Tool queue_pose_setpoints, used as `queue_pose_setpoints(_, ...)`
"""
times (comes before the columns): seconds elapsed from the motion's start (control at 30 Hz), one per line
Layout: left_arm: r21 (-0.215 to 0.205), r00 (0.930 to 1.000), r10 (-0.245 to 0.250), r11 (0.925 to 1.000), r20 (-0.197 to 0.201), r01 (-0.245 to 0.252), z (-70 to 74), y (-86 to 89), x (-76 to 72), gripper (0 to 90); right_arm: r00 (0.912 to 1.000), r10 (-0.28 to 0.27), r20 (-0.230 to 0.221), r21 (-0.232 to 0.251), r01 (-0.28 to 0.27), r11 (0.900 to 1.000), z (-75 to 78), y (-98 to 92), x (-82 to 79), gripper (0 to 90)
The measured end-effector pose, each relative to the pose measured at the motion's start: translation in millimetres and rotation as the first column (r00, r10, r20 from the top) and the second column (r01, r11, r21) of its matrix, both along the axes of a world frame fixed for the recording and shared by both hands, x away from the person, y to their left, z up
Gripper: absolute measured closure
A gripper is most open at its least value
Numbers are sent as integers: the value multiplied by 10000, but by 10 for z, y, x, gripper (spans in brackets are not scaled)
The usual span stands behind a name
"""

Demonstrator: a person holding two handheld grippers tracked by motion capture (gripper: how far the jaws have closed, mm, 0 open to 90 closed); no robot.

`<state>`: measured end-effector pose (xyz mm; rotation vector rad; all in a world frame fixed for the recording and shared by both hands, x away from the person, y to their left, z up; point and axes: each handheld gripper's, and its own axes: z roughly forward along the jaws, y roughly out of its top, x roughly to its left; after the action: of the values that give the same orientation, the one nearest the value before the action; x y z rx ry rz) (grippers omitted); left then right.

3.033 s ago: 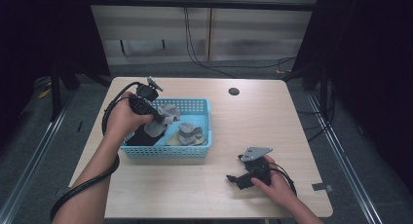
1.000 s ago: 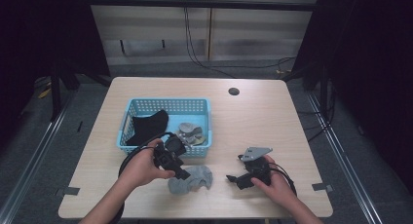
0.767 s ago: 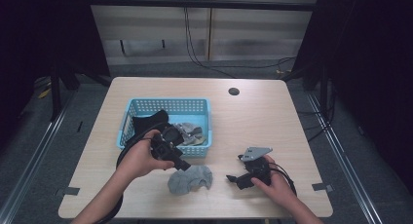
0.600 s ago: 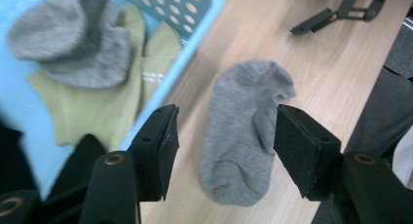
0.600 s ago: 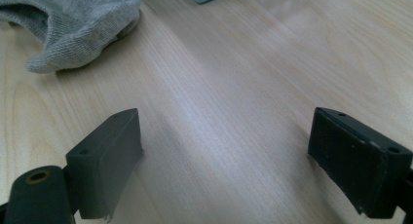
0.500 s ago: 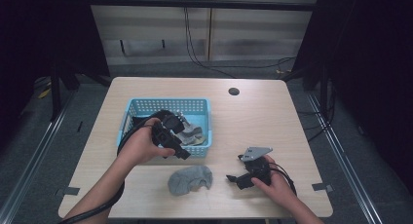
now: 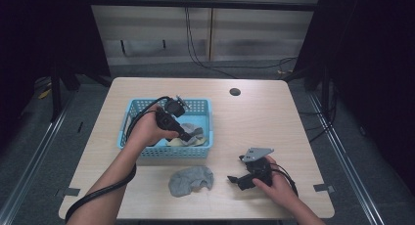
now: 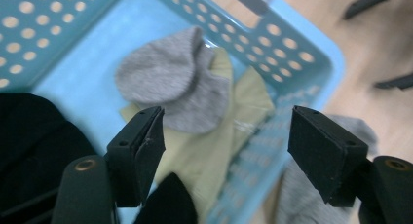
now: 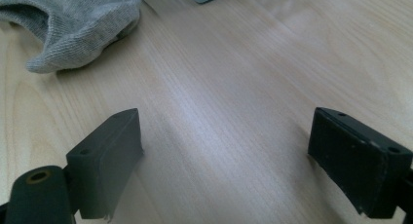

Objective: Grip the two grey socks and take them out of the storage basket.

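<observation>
Left hand-held gripper (image 8: 221, 151) hangs over the blue basket (image 7: 130, 127), its jaws just widened and empty; the grey sock (image 8: 178, 85) lies directly ahead and below, long axis across them. Right hand-held gripper (image 7: 234, 178) rests open on the tabletop (image 7: 274, 117), farther off.

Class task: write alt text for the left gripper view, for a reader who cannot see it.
Open hand-held gripper hovers over a blue basket holding a grey sock on a pale yellow cloth, with black fabric at left.
</observation>
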<state>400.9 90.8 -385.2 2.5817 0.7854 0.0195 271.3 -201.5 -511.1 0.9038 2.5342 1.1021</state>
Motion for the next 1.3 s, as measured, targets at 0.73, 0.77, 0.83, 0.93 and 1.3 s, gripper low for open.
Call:
queue_pose_setpoints(0.73, -351, 9952, 977, 9946, -88, -980, -519, -211, 356, 233, 10000, 22, -25, 3, -22, 10000, 0, 5, 5, 117)
queue_pose_setpoints(0.77, -297, 9954, 944, 9950, -188, -950, -537, -220, 359, 233, 10000, 24, -18, 1, -24, 10000, 0, 5, 6, 117)
queue_pose_setpoints(0.83, -276, 9947, 1004, 9945, -221, -1010, -580, -237, 359, 233, 10000, 22, -18, 1, -22, 10000, 0, 5, 6, 117)
queue_pose_setpoints(0.93, -234, 9938, 1068, 9939, -314, -1076, -606, -244, 368, 233, 10000, 13, -14, 0, -13, 10000, 0, 5, 6, 117)
queue_pose_setpoints(1.3, 659, 9930, 1059, 9926, -531, -1023, -727, -283, 405, 298, 10000, 28, -23, 10, -28, 10000, -1, 9, 10, 117)
